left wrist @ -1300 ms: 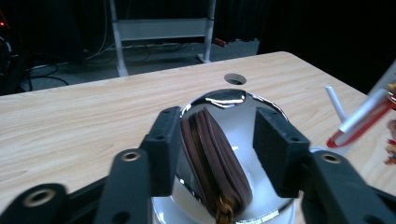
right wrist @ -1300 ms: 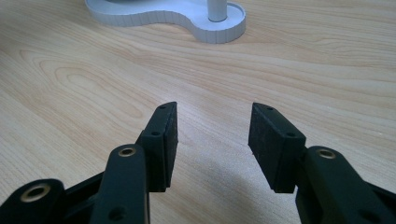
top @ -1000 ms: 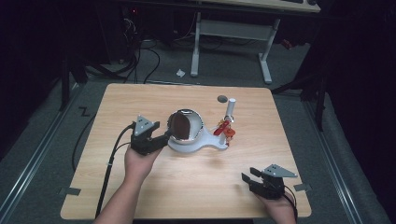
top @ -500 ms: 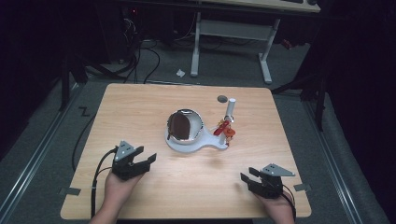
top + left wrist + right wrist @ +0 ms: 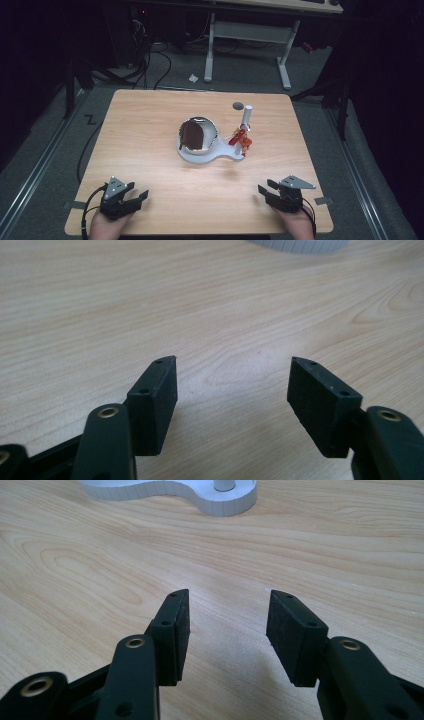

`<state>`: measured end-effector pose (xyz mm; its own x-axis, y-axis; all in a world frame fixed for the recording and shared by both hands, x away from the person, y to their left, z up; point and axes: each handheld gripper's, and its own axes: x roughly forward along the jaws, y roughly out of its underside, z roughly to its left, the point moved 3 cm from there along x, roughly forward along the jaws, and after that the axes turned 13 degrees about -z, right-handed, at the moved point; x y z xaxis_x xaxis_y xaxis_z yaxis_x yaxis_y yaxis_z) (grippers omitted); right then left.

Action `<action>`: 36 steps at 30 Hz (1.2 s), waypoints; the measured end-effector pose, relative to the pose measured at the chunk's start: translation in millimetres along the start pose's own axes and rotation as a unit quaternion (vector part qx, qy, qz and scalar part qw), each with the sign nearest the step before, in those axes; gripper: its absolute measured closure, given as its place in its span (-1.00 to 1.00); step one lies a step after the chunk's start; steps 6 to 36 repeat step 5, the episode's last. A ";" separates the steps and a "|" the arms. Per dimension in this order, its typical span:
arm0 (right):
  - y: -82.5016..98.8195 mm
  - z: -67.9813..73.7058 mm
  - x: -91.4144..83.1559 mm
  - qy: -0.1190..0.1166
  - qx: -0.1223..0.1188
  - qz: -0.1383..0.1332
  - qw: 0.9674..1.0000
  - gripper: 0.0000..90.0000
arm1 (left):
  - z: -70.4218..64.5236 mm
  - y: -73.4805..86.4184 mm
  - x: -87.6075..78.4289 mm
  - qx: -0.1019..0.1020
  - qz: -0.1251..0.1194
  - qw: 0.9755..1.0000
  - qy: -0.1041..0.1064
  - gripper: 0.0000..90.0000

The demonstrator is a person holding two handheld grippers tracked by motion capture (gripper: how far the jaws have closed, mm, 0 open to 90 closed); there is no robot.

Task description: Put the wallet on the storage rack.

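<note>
A white stand (image 5: 200, 154) sits mid-table and carries a round shiny mirror (image 5: 196, 135). On its right end stands a white post (image 5: 246, 117) with a small red figure (image 5: 241, 140) against it. My left gripper (image 5: 141, 196) rests near the front left corner, far from the stand. Its jaws have just been opening, and only bare wood lies between them (image 5: 232, 375). My right gripper (image 5: 265, 192) stands open near the front right corner with nothing between its fingers (image 5: 227, 600). The stand's edge (image 5: 200, 497) lies well ahead of it.
A small dark disc (image 5: 238, 105) lies on the wooden table (image 5: 150, 120) behind the post. Cables trail off both grippers over the front edge. Dark floor, cables and a desk frame (image 5: 250, 35) lie beyond the far edge.
My left gripper has drawn back from beside the mirror stand to the front left corner and sunk toward the table. The right gripper has stayed put.
</note>
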<state>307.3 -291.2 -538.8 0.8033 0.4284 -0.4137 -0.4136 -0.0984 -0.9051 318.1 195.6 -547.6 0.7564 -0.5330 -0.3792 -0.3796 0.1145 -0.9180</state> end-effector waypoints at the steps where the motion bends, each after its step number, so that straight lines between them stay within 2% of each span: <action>1: -0.4 0.3 0.2 0.001 -0.002 -0.001 1.000 0.16 | -0.7 -1.8 -0.8 0.004 -0.003 1.000 0.002 -0.17; 3: 0.3 1.4 0.2 0.002 -0.009 0.002 1.000 0.16 | -1.4 -5.8 -2.9 0.014 -0.012 1.000 0.002 -0.18; 5: 1.8 3.0 -1.2 0.003 -0.013 0.005 1.000 0.16 | -0.5 -6.4 -3.8 0.005 -0.016 1.000 0.006 -0.18; 36: 1.8 3.0 -1.2 0.003 -0.013 0.005 1.000 0.16 | -0.5 -6.4 -3.8 0.005 -0.016 1.000 0.006 -0.18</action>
